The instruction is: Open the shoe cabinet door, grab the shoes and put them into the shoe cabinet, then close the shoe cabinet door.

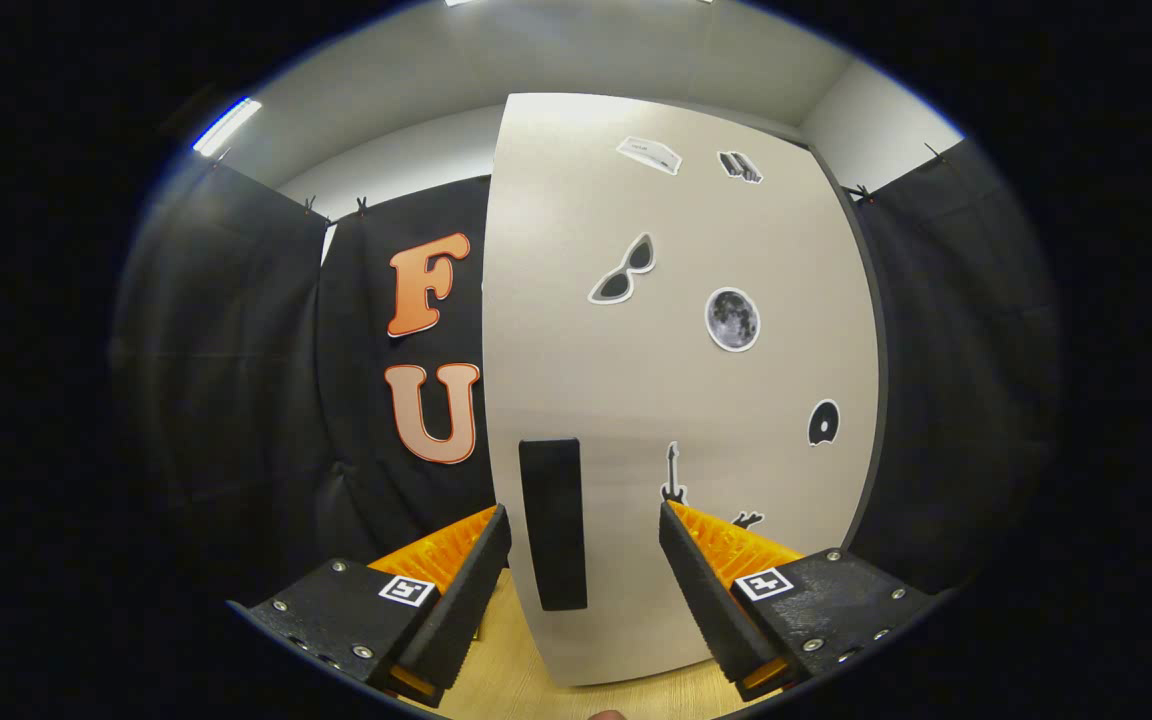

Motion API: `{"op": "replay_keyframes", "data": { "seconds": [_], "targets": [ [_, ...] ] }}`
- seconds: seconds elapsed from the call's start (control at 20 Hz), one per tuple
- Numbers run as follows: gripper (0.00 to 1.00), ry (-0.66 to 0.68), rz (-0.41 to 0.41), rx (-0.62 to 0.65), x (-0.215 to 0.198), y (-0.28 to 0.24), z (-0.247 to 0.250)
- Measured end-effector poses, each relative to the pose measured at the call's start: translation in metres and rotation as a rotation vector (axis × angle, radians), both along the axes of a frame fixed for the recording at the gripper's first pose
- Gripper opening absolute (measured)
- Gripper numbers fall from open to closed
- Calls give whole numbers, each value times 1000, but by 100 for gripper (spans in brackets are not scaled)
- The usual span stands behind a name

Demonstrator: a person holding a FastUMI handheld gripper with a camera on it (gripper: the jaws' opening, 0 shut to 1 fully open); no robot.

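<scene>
A tall beige shoe cabinet door [676,380] stands right in front of me, covered with several small stickers. Its dark rectangular handle [553,522] runs upright near the door's left edge. My gripper [584,525] is open, and the handle sits between the two fingers, closer to the left finger, without either finger touching it. The door looks shut or nearly so; the cabinet's inside is hidden.
A light wooden surface [506,670] lies below the fingers at the foot of the cabinet. Black cloth walls hang to the left and right of the cabinet.
</scene>
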State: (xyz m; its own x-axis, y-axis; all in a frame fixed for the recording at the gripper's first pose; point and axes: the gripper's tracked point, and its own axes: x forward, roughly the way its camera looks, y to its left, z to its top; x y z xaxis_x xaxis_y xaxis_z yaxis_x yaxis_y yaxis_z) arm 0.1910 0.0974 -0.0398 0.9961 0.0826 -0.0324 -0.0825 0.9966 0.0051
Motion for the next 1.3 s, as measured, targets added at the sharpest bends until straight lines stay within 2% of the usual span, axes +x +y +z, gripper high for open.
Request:
{"op": "replay_keyframes", "data": {
  "seconds": [0.55, 0.95, 1.3],
  "targets": [
    [94, 20, -82, 17, -74, -55, 2],
    [94, -6, -79, -10, -146, -70, 15],
    [94, -5, -59, 1, -187, -78, 14]
  ]
}}
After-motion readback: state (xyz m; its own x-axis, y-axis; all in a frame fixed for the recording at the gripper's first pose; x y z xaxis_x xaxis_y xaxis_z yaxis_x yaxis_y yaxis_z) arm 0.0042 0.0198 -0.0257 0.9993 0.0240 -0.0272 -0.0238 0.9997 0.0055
